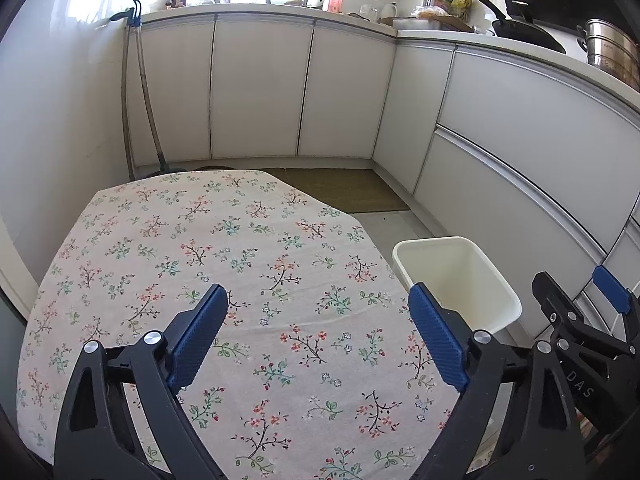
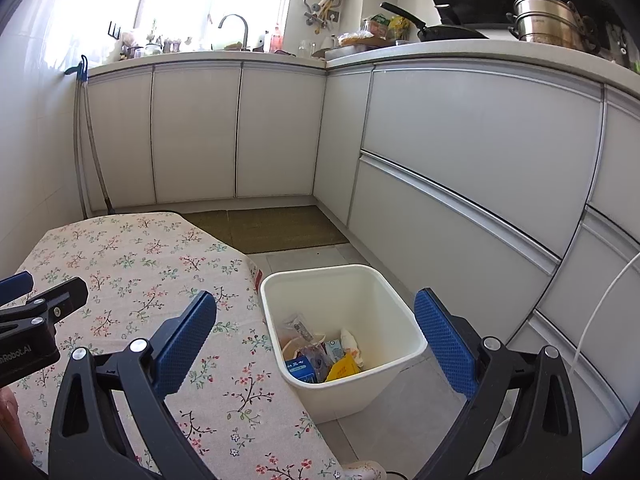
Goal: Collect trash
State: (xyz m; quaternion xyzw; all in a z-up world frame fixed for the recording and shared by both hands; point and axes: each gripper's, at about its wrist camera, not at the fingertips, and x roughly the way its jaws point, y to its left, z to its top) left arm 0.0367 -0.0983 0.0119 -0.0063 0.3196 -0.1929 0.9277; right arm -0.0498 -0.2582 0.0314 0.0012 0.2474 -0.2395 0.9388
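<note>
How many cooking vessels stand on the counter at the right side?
2: a black frying pan near the corner, and a stacked steel pot further right. Others may be hidden behind the clutter.

A table is standing in the kitchen corner, wearing a pale floral cloth that is covering its whole top and hanging over the edges. The tiled floor is carrying a white bin just beside the table's edge, with wrappers and small cartons lying inside it. A brown mat is lying on the floor beyond, against the cabinets.
</note>
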